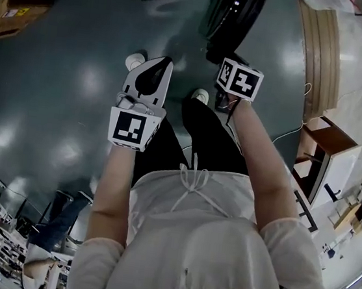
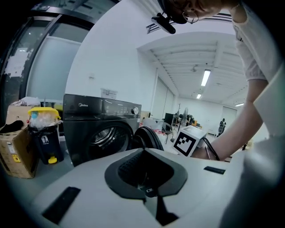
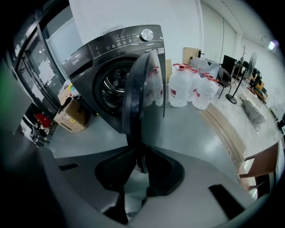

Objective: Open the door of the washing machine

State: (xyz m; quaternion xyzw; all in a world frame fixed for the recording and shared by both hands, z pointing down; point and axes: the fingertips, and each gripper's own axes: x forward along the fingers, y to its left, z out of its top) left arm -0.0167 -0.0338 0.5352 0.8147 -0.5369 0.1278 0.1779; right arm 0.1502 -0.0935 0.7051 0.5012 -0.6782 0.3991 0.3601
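Shirt [image 1: 202, 241] and two bare forearms filled the lower head view. Beyond them the left gripper [image 1: 159, 66] hung over dark floor [image 1: 56, 92], well apart from the door [image 1: 233, 13]. The right gripper [image 1: 234, 61] reached further forward and met the door's lower edge.

From the left gripper view, that gripper's pads were pressed together with nothing between them. Past them the washer [image 2: 98, 129] stood with its drum [image 2: 104, 136] exposed and the door swung out to the drum's right. The right gripper's cube [image 2: 190, 140] showed just right of the door.

In the right gripper view, the jaws were pinched on the door's rim, which ran straight up from them, edge-on and upright. The washer sat behind and to the left, and water jugs [image 3: 191, 91] stood to the right.

The door looked already well open. Any further swing would likely fall to the right arm, carrying the rim sideways away from the drum around the upright hinge line, with the left too far off to help.
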